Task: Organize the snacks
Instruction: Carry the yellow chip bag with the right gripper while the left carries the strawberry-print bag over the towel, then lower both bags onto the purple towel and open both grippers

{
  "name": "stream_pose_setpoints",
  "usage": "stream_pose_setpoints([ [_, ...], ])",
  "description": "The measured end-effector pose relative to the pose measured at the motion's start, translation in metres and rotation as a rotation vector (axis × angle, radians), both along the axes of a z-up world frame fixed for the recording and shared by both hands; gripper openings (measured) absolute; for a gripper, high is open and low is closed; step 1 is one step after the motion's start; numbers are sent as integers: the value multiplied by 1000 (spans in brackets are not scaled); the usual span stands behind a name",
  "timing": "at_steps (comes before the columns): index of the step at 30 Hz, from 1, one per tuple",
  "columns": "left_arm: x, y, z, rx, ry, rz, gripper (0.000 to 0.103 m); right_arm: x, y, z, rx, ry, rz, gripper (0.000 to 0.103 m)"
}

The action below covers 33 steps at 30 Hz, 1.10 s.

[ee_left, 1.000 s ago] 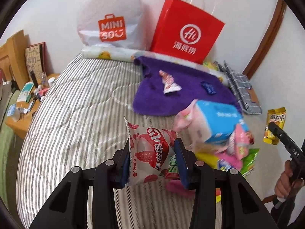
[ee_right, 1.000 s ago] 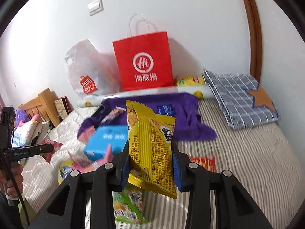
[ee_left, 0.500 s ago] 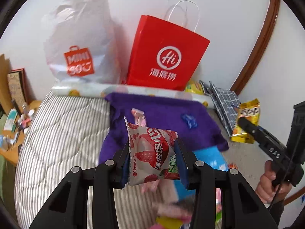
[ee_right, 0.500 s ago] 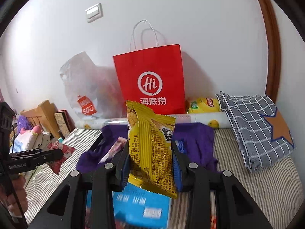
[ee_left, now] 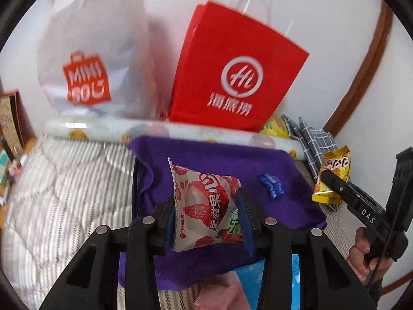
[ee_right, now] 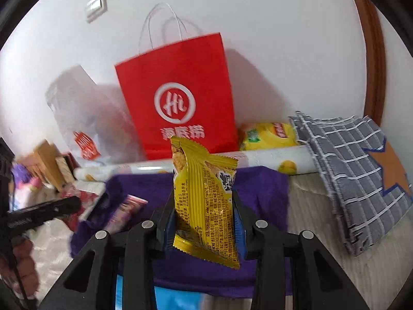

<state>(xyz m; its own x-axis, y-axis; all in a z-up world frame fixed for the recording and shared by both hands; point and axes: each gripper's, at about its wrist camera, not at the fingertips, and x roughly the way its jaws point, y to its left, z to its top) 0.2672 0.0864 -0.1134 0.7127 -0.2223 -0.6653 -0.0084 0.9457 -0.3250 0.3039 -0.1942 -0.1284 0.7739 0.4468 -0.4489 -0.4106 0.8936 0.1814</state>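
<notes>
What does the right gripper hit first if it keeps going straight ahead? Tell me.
Most likely the red paper bag. The right gripper, shut on the yellow snack packet, points over the purple cloth toward it, though depth is unclear and the patterned roll lies just below that line.

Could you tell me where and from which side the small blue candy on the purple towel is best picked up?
Grip the blue candy across its narrow middle, coming straight down from above. It lies flat and alone on the purple towel, with twisted ends that flare, so the waist is the firmest part. Both claws hold snacks now.
</notes>
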Motion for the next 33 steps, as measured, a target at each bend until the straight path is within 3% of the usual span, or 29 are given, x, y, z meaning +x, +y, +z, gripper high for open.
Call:
stream_pose_setpoints([
  [4,1,5,-5,-41,1,5,42,9,-4,-13,-4,49,-20,35],
  [8,-3,1,-6,-15,-13,17,42,11,-11,-19,45,90,-20,35],
  [14,0,-12,-17,35,10,7,42,10,-6,-21,35,104,-22,35],
  [25,1,-13,-23,36,28,7,42,18,-5,-31,32,158,-20,35],
  [33,7,-11,-32,42,86,18,42,18,-2,-35,16,170,-10,36],
])
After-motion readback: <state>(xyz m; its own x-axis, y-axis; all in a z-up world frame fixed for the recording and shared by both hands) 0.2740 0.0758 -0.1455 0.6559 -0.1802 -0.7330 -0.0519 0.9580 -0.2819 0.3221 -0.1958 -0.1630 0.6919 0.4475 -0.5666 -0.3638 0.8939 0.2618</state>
